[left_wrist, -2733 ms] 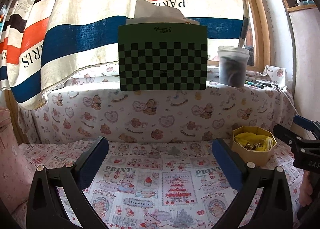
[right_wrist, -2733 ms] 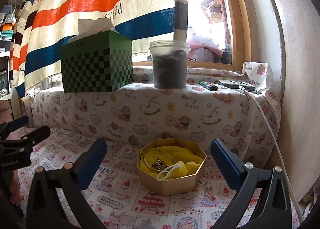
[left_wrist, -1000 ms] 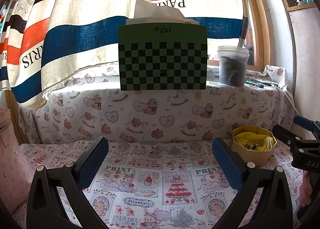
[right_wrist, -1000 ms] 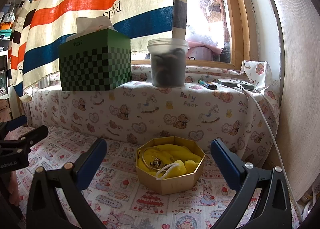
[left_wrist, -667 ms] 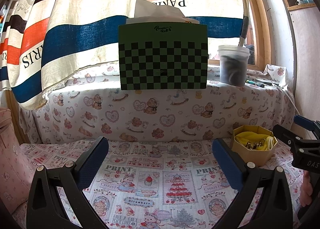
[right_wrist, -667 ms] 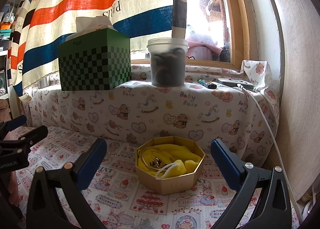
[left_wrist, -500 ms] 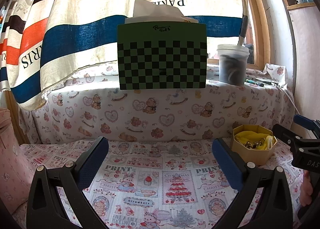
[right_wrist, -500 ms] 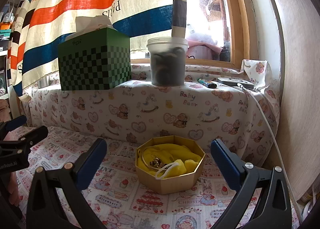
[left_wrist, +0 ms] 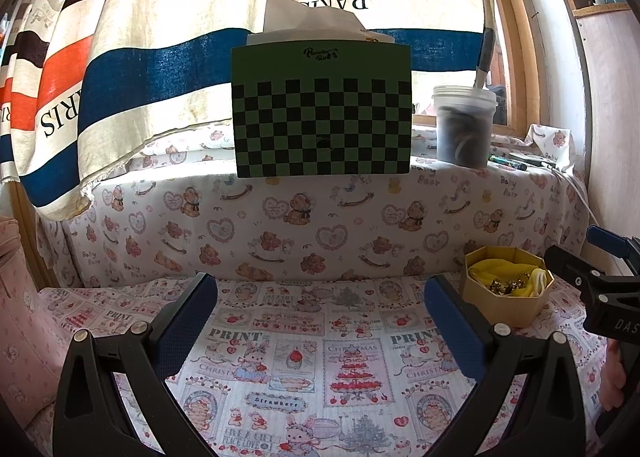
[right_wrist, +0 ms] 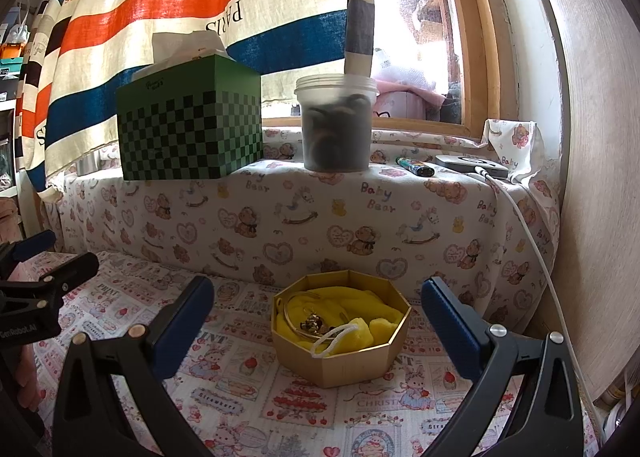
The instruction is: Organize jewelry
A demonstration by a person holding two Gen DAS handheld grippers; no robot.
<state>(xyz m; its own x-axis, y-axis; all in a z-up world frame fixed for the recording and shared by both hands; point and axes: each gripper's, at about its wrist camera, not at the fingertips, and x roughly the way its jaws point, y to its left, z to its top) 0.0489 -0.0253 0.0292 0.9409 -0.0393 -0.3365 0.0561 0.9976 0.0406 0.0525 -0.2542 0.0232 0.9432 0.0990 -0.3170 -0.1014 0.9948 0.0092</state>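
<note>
A tan octagonal box (right_wrist: 348, 357) sits on the printed cloth, lined with yellow fabric (right_wrist: 360, 317). Inside lie a thin gold bangle, small dark-gold jewelry (right_wrist: 314, 323) and a white cord. My right gripper (right_wrist: 318, 311) is open and empty, its fingers on either side of the box, a little in front of it. The box also shows in the left wrist view (left_wrist: 506, 297), at the right. My left gripper (left_wrist: 320, 313) is open and empty over the bare cloth, left of the box.
A raised ledge behind holds a green checkered tissue box (right_wrist: 188, 125), a lidded plastic jar (right_wrist: 336, 125), a lighter (right_wrist: 412, 166) and a flat device with a white cable (right_wrist: 520, 217). A striped curtain hangs behind. A wall panel stands at the right.
Both views have shifted only slightly; the grippers stay open and nothing has been picked up or moved.
</note>
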